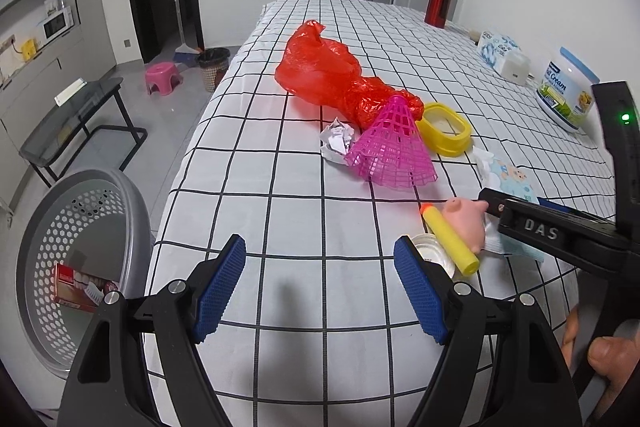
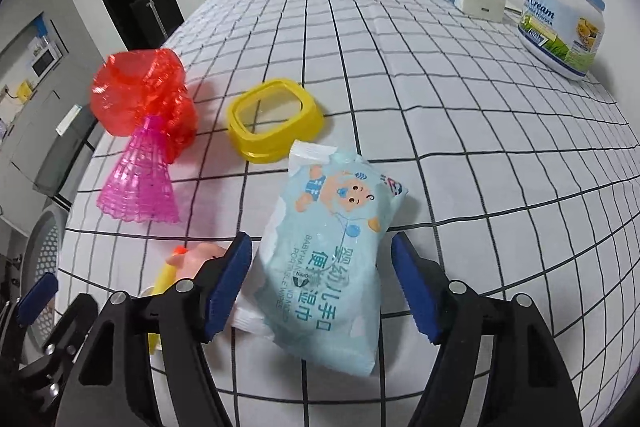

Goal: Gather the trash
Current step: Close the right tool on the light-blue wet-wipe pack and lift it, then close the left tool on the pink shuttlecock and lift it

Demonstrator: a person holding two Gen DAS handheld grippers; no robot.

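Ahead of your tools spreads the checked tablecloth point(image 1: 304, 211). Off its edge, left of your left gripper point(image 1: 320, 283), sits the grey basket point(image 1: 76, 227) holding a red box point(image 1: 80, 287). That gripper is spread over bare cloth. Your right gripper point(image 2: 320, 287) gapes around the blue wipes pack point(image 2: 328, 259), pads clear of it. The crumpled foil point(image 1: 336, 143) lies beyond the left gripper.

Pale-blue wipes packet point(image 2: 332, 251) on checked cloth point(image 2: 480, 131) between parted right tool point(image 2: 322, 287) pads
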